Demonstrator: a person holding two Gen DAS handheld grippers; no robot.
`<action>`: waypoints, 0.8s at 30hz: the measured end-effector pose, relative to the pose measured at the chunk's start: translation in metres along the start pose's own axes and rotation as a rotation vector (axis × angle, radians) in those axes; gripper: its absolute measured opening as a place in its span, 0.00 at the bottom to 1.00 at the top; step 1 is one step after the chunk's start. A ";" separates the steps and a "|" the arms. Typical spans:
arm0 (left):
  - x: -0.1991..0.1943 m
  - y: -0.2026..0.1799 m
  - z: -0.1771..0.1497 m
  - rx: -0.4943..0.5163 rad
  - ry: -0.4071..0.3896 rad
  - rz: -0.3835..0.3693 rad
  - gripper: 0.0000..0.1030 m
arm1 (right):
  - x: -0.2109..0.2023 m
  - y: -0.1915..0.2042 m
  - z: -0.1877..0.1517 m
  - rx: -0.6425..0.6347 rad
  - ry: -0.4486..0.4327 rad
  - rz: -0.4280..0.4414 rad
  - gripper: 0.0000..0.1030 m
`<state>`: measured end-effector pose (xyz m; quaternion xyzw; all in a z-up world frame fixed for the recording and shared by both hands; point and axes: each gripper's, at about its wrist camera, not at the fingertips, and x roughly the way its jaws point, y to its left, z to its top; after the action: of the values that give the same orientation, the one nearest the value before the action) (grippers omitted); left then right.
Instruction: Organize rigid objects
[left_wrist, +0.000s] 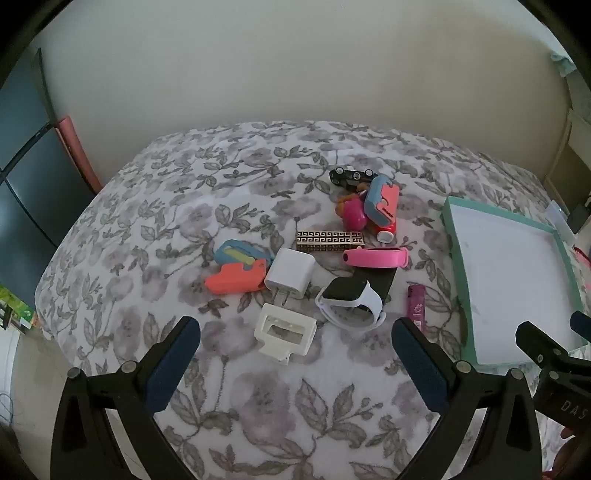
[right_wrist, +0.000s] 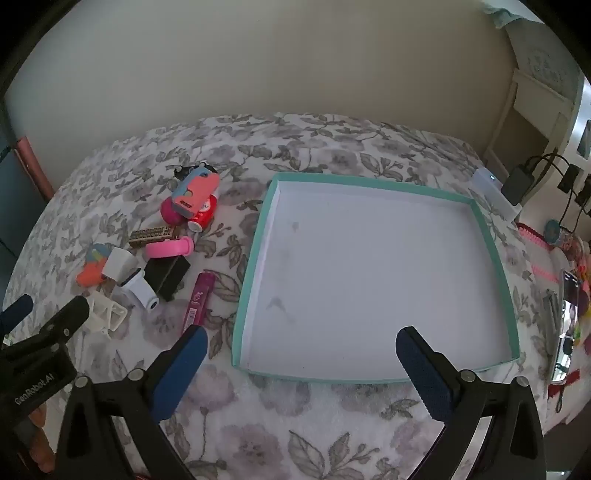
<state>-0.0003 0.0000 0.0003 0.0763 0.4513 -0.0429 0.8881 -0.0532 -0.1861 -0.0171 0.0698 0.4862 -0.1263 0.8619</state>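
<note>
Floral bedding (left_wrist: 147, 206), white with grey blooms and leaves, covers the whole working surface; we see it as a soft, slightly rumpled spread running up to a plain cream wall (left_wrist: 277, 66). At the far left we make out a dark cabinet (left_wrist: 22, 177) with a reddish-pink roll (left_wrist: 79, 155) leaning beside it. On the right, a white shelf unit (right_wrist: 532, 107) stands by the wall, with chargers and cables (right_wrist: 543, 177) near the edge of the bed.

We hold the left gripper (left_wrist: 295, 347) spread wide and grasping nothing, low over the near edge of a scattered heap: a white charger block (left_wrist: 290, 273), a white clip frame (left_wrist: 286, 332), a white smartwatch (left_wrist: 351, 299), a pink band (left_wrist: 375, 257), a gold patterned bar (left_wrist: 330, 242), a coral and blue toy (left_wrist: 238, 273) and a purple lighter (left_wrist: 417, 304).

Our right gripper (right_wrist: 301, 350) is likewise spread and empty, poised over the near rim of the teal tray (right_wrist: 373, 182), which lies flat just right of the heap, its white floor bare.
</note>
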 end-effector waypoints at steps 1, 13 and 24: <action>0.000 0.000 0.000 0.002 0.000 0.000 1.00 | 0.000 0.000 0.000 -0.001 -0.001 -0.002 1.00; -0.001 0.000 0.000 0.004 -0.004 0.006 1.00 | 0.003 0.000 -0.004 0.001 0.002 -0.003 1.00; 0.000 0.001 0.000 0.008 0.001 0.009 1.00 | 0.002 0.003 0.000 -0.017 0.016 -0.013 1.00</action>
<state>0.0004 0.0013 0.0007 0.0821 0.4511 -0.0406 0.8877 -0.0513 -0.1836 -0.0190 0.0604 0.4945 -0.1274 0.8577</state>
